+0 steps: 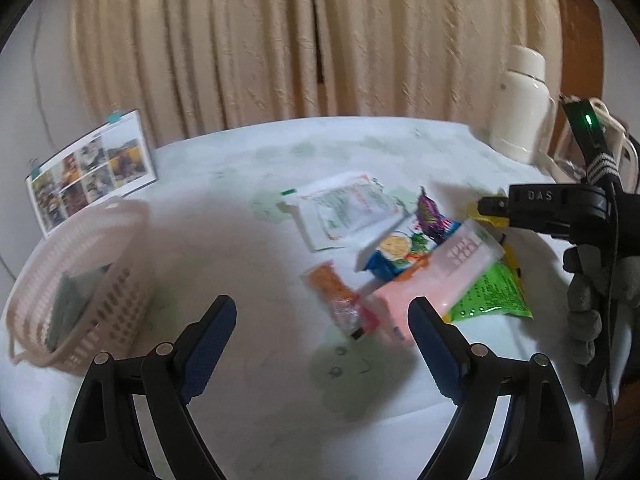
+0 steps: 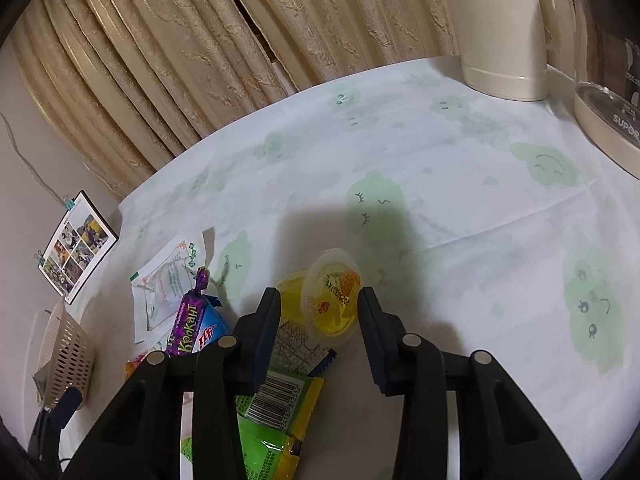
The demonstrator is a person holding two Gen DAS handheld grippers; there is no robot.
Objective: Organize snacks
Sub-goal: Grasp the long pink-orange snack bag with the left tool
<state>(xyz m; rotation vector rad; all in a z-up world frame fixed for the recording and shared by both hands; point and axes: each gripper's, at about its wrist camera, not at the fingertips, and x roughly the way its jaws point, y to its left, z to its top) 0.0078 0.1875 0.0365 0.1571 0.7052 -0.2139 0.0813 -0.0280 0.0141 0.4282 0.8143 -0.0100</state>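
Loose snacks lie in a heap on the tablecloth: an orange packet (image 1: 334,298), a pink box (image 1: 434,276), a blue packet (image 1: 394,256), a purple candy bar (image 2: 192,316), white sachets (image 1: 344,208) and a green bag (image 1: 494,292). My left gripper (image 1: 324,320) hangs open above the cloth just short of the orange packet and holds nothing. My right gripper (image 2: 320,304) has its jaws narrowed around a yellow jelly cup (image 2: 334,300) lying on its side; a gap shows on the left side. A pink slotted basket (image 1: 80,280) stands at the left with a greyish packet inside.
A cream kettle (image 2: 500,40) and a glass kettle base (image 2: 608,92) stand at the far right of the table. A clipped photo sheet (image 1: 92,172) leans against the wall behind the basket. Beige curtains hang behind. A gloved hand (image 1: 592,296) holds the right gripper.
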